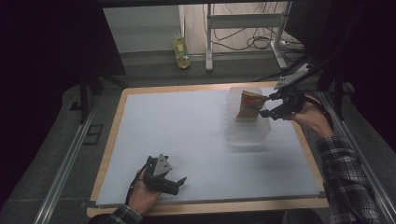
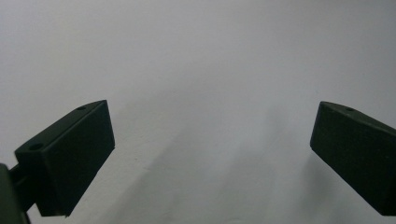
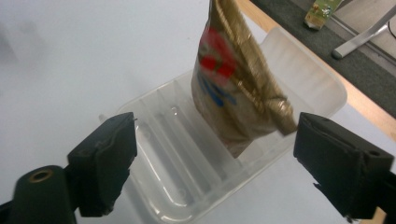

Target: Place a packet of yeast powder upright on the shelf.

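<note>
Now standing upright in the far end of the clear plastic tray [image 1: 247, 135] on the white table [image 1: 187, 140]: a gold snack bag [image 1: 250, 105]. Hovering just beside it, jaws spread wide, nothing between them: right gripper [image 1: 267, 105]. Resting near the table's near edge, equally wide and empty: left gripper [image 1: 180, 183].

No legible text, number or sign. Pouch [image 3: 236, 88], upper centre of the right gripper view, standing in the clear tray [image 3: 187, 186]: red and blue printed patches on a gold ground, too blurred to read. Same pouch [image 1: 250, 105], upper right of the high view: print too small to read. Bottle [image 1: 181, 52] on the floor, upper centre: label unreadable
</note>
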### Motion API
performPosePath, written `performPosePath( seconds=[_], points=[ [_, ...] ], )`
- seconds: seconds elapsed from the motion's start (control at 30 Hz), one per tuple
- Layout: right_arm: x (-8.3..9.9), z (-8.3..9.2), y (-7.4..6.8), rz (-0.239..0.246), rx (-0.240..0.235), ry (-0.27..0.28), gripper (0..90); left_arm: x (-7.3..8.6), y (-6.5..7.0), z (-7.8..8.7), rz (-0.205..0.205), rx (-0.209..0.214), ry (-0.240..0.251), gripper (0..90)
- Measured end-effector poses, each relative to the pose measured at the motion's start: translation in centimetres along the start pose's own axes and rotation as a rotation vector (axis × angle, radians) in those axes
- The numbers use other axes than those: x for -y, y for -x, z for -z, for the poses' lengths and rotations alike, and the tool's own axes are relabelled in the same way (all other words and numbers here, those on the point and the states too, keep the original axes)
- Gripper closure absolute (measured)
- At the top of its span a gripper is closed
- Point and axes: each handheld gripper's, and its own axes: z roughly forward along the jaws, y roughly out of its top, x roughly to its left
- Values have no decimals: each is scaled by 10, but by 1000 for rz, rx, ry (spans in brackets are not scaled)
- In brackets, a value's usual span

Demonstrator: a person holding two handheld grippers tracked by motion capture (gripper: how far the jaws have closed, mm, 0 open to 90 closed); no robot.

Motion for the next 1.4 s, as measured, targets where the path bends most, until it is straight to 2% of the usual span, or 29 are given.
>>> performPosePath(
  seconds=[0.13,0.27,0.33,0.47,0.67,0.7,0.9,1.4],
  points=[
    [10,4,-5,-29,1,17,110,0,0,0,1,-1,0,0],
    [18,9,-11,-55,26,17,90,0,0,0,-1,-2,0,0],
    [22,11,-15,-68,20,27,83,0,0,0,-2,-3,-1,0],
    [28,15,-23,-69,12,41,76,0,1,0,-2,-5,0,0],
    [34,15,-34,-61,13,32,58,0,1,0,-2,-5,1,0],
    [36,15,-40,-64,4,41,54,0,0,0,0,-4,2,0],
    [40,13,-53,-71,-13,68,38,0,0,2,10,12,17,0],
    [52,-7,-93,-63,-46,106,0,0,-1,3,18,13,22,0]
  ],
)
